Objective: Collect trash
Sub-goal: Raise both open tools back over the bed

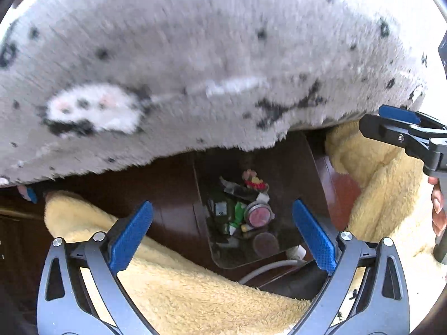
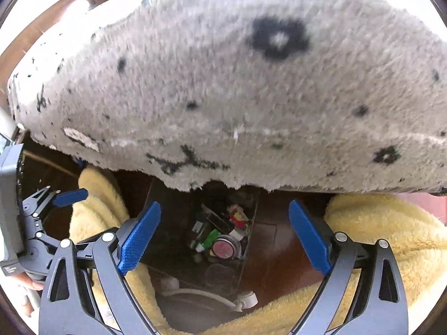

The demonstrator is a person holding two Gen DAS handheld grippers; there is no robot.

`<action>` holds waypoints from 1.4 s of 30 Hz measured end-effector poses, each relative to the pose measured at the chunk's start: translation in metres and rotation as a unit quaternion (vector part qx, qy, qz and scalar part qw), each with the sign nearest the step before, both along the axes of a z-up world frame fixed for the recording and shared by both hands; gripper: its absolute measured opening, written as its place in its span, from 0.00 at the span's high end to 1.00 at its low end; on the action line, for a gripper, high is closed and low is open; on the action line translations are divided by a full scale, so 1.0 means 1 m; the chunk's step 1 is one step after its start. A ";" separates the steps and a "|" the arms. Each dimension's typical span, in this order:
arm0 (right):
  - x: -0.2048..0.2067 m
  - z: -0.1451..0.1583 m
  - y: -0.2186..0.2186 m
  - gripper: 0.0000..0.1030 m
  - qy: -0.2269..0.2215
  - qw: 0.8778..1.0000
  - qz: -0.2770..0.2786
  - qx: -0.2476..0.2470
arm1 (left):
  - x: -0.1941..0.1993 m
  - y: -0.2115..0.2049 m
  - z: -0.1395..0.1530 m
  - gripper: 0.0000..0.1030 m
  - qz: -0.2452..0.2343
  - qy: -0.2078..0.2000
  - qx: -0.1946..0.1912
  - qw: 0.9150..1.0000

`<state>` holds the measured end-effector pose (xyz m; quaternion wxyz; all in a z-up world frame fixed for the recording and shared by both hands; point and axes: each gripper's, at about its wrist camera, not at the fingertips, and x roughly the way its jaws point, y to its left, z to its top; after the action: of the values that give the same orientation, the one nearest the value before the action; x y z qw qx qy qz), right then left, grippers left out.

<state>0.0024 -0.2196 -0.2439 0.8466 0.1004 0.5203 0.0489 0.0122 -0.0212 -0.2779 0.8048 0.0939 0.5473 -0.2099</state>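
Both claws (image 1: pixel 222 233) (image 2: pixel 225 234) wide above clear, seemingly trash-filled bin (image 1: pixel 251 259).

Bin (image 1: pixel 212 240) sat on floor (image 1: pixel 173 195) straight ahead between the spread jaws, trash (image 1: pixel 245 209) inside it. Rug (image 1: pixel 195 55) lay beyond the bin, past the jaw tips. Cable (image 2: pixel 201 293) lay nearer than the bin. Fleece sleeves (image 2: pixel 391 229) flanked both jaws.
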 end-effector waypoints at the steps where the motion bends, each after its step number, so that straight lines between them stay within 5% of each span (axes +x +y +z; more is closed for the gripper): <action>1: -0.003 0.006 -0.003 0.09 -0.006 1.000 -0.001 -0.001 | -0.001 0.001 0.007 0.08 0.003 -0.007 -0.003 1.000; 11: -0.007 0.071 -0.018 0.09 -0.084 0.995 -0.015 -0.047 | 0.011 0.012 0.087 0.08 0.018 -0.096 -0.022 0.995; 21: 0.025 0.122 -0.041 0.09 -0.136 0.985 -0.018 -0.100 | 0.057 0.016 0.135 0.08 0.041 -0.144 -0.024 0.988; 37: 0.155 0.143 -0.050 0.09 -0.139 0.985 -0.024 -0.097 | 0.168 0.002 0.155 0.08 0.063 -0.167 -0.006 0.984; 42: 0.209 0.142 -0.054 0.09 -0.127 0.990 -0.040 -0.044 | 0.190 -0.003 0.154 0.08 0.064 -0.165 -0.005 0.984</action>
<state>0.2117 -0.2735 -0.1018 0.9106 0.0764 0.4061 0.0046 0.2026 -0.0241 -0.1240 0.8963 0.0882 0.4108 -0.1418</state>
